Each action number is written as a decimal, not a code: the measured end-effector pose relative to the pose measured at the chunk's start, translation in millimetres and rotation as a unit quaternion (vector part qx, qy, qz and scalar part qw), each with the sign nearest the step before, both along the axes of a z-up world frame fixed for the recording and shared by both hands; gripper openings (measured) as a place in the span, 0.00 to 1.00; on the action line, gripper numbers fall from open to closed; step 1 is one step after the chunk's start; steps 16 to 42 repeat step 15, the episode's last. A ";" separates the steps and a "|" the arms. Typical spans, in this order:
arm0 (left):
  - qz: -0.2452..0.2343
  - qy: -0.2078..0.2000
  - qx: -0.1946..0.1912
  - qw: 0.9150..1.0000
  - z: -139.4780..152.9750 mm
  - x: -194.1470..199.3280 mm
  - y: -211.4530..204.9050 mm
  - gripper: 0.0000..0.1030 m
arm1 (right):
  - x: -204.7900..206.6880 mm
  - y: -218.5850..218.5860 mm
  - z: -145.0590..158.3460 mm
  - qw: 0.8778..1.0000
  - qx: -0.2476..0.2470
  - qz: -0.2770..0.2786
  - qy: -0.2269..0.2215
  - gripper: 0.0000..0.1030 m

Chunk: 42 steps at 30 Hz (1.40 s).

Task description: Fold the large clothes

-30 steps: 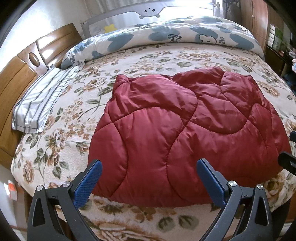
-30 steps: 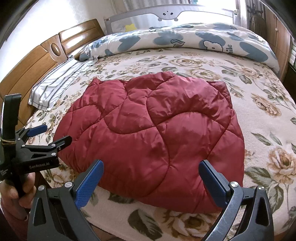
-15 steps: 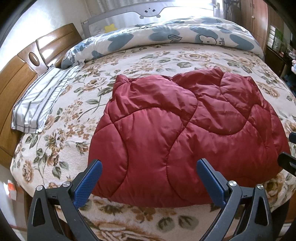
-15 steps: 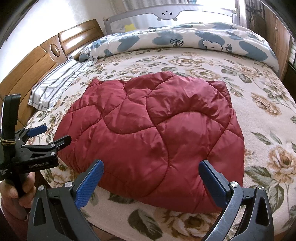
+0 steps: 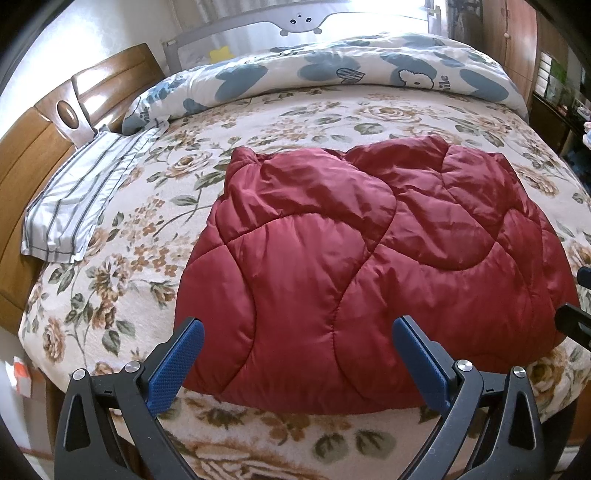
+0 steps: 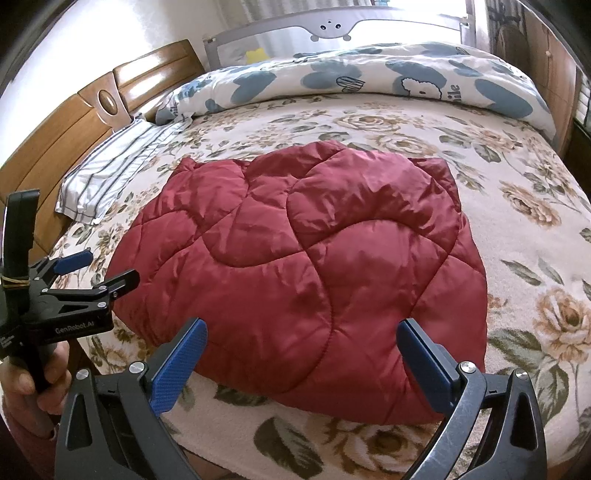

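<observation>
Now both tools gape wide, empty: left tool (image 5: 297, 354), right tool (image 6: 301, 354) hover low in frame over near hem of jacket (image 6: 314, 273), mid-frame on bed (image 6: 535, 221), likely lining up corner grabs for fold.

Padded jacket (image 5: 369, 266) lay on bed (image 5: 122, 295), centre of frame, near front edge. Pillow (image 5: 74, 206) lay at left, against headboard (image 5: 33, 147). Rolled duvet (image 5: 332, 74) lay across upper frame, behind jacket. Rail (image 5: 295, 26) stood behind duvet. Left gripper (image 6: 85, 273) hung at lower left, beside jacket.
</observation>
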<state>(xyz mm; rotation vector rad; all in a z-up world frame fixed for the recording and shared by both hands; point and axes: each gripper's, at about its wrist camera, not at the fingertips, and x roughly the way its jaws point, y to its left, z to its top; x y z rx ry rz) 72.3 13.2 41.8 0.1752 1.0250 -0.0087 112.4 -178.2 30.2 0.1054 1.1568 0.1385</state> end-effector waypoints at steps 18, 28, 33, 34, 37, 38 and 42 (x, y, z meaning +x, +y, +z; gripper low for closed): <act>-0.002 0.008 -0.025 1.000 -1.9 4.4 3.0 0.99 | -0.8 -3.9 -7.6 1.000 0.003 -0.004 0.004 1.00; -0.002 0.008 -0.025 1.000 -1.9 4.4 3.0 0.99 | -0.8 -3.9 -7.6 1.000 0.003 -0.004 0.004 1.00; -0.002 0.008 -0.025 1.000 -1.9 4.4 3.0 0.99 | -0.8 -3.9 -7.6 1.000 0.003 -0.004 0.004 1.00; -0.002 0.008 -0.025 1.000 -1.9 4.4 3.0 0.99 | -0.8 -3.9 -7.6 1.000 0.003 -0.004 0.004 1.00; -0.002 0.008 -0.025 1.000 -1.9 4.4 3.0 0.99 | -0.8 -3.9 -7.6 1.000 0.003 -0.004 0.004 1.00; -0.002 0.008 -0.025 1.000 -1.9 4.4 3.0 0.99 | -0.8 -3.9 -7.6 1.000 0.003 -0.004 0.004 1.00; -0.002 0.008 -0.025 1.000 -1.9 4.4 3.0 0.99 | -0.8 -3.9 -7.6 1.000 0.003 -0.004 0.004 1.00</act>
